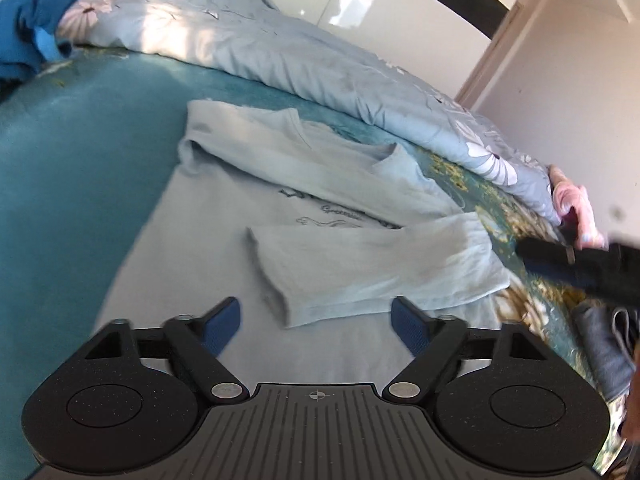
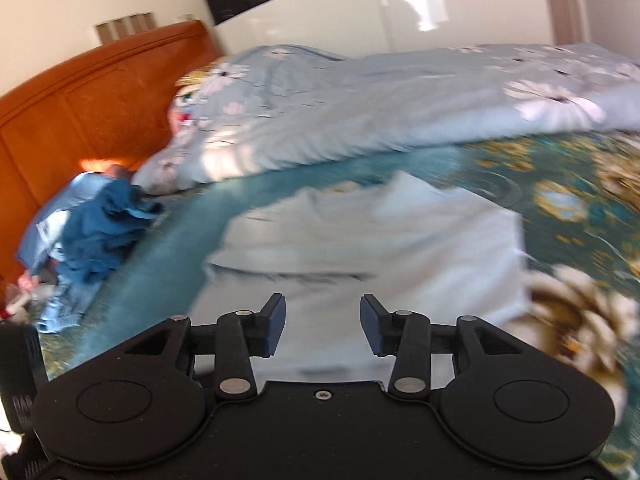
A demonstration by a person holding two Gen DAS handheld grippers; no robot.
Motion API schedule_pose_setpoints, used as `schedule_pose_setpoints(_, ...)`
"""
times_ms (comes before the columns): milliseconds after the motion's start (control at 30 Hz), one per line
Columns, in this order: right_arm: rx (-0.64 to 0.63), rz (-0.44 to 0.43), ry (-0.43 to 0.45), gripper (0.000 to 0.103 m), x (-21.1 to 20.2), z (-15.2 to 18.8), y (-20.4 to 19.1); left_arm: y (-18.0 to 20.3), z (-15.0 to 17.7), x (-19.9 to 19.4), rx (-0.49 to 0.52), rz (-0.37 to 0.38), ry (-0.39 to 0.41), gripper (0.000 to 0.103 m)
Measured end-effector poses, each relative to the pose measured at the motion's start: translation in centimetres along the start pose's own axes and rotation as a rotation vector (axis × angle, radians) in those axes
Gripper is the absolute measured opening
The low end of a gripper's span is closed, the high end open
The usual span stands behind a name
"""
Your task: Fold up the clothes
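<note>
A pale blue long-sleeved shirt (image 1: 320,216) lies flat on the teal bedspread (image 1: 80,184), both sleeves folded across its printed chest. My left gripper (image 1: 316,322) hovers over the shirt's lower part, open, with nothing between its blue pads. The near sleeve's cuff (image 1: 280,300) lies just beyond the fingertips. In the right wrist view the same shirt (image 2: 380,240) appears blurred. My right gripper (image 2: 323,324) is open above it, empty. The right gripper's dark body (image 1: 580,264) shows at the left view's right edge.
A light blue floral duvet (image 1: 280,48) is bunched along the far side of the bed. A dark blue garment pile (image 2: 108,236) sits near the orange headboard (image 2: 80,112). A grey garment (image 1: 608,344) and a pink item (image 1: 576,204) lie at the right.
</note>
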State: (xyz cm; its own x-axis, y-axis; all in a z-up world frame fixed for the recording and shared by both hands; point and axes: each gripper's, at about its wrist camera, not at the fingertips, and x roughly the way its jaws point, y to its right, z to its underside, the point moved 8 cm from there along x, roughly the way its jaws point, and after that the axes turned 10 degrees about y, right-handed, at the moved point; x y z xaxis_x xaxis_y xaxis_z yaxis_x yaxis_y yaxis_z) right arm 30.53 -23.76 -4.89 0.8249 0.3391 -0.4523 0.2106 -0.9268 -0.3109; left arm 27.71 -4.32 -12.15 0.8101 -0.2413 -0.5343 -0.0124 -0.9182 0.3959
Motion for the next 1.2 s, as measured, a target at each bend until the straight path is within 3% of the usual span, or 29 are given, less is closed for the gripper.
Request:
schedule_pose_setpoints(67,0.029,0.022,-0.002,0.043,-0.8,0.7,1.5,0.4,0.2,0.7,-0.008,0.002,-0.012,0.063)
schedule_pose_setpoints(133,0.043,0.040,-0.004,0.043,-1.5,1.3,2.7,0.1,0.5,1.7,-0.052,-0.024,-0.036,0.048)
schedule_pose_setpoints(267,0.064,0.058,-0.009,0.043,-2.3,2.5,4.3,-1.3,0.2,1.9,-0.151,-0.086,-0.005,0.025)
schedule_pose_setpoints(333,0.076,0.063,-0.011,0.043,-2.6,3.1,4.8,-1.7,-0.2,2.0,-0.151,-0.103,0.013,0.003)
schedule_pose_setpoints(500,0.115,0.086,-0.006,0.043,-3.3,3.8,6.6,0.0,-3.3,1.7,-0.043,-0.063,0.069,0.002)
schedule_pose_setpoints(633,0.137,0.109,0.005,0.043,-3.8,3.8,7.8,2.1,-8.6,1.7,0.053,-0.008,0.141,0.001)
schedule_pose_setpoints(800,0.146,0.131,0.016,0.043,-4.1,3.6,9.1,6.0,-17.5,-0.1,0.287,0.021,0.322,0.001)
schedule_pose_setpoints(867,0.154,0.138,0.018,0.043,-4.1,3.6,9.6,6.6,-19.9,-0.9,0.377,-0.008,0.394,0.001)
schedule_pose_setpoints(967,0.159,0.144,0.015,0.043,-4.0,4.0,10.0,4.8,-20.6,-0.8,0.321,-0.021,0.358,0.001)
schedule_pose_setpoints(1200,0.185,0.146,-0.026,0.043,-2.5,5.7,10.0,1.3,-10.9,3.1,0.068,-0.012,0.098,0.003)
